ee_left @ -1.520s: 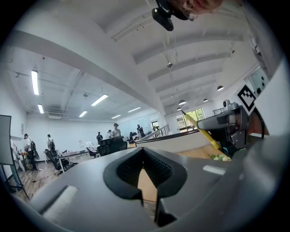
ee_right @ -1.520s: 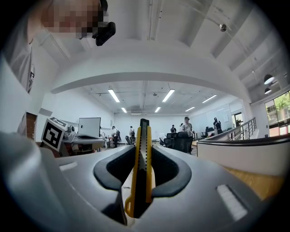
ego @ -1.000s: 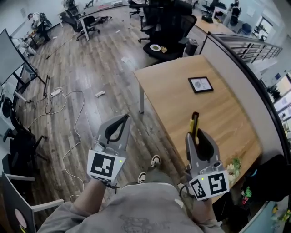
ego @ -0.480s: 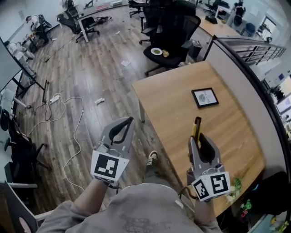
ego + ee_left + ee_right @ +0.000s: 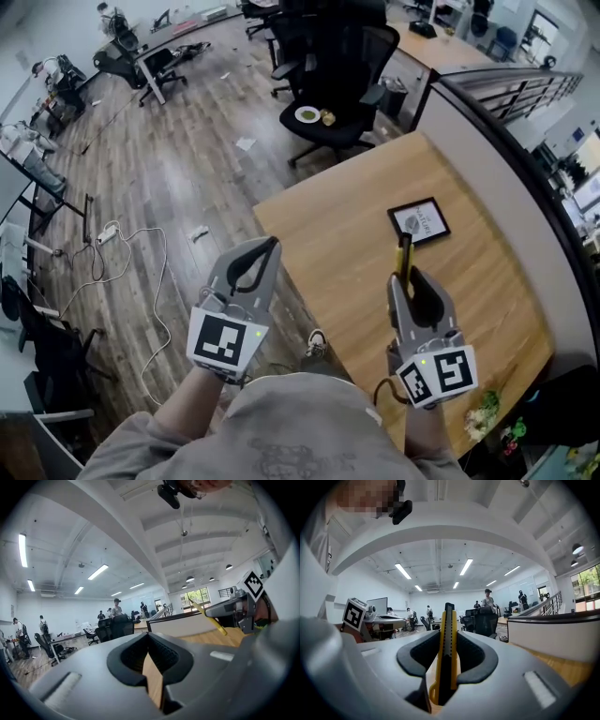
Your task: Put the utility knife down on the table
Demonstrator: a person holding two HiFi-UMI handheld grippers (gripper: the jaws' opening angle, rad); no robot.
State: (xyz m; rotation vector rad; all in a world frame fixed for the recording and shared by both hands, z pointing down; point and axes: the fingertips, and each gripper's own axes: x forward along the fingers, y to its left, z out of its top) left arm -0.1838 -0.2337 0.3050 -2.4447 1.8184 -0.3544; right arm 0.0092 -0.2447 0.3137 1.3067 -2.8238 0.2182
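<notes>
The utility knife [image 5: 446, 653] is pinched on edge between the fingers of the right gripper [image 5: 411, 279] and held over the wooden surface [image 5: 337, 234]. Its rear end is hidden inside the fingers. The left gripper [image 5: 266, 247], held beyond the surface's edge, is empty, its fingers pressed together at the tips.
</notes>
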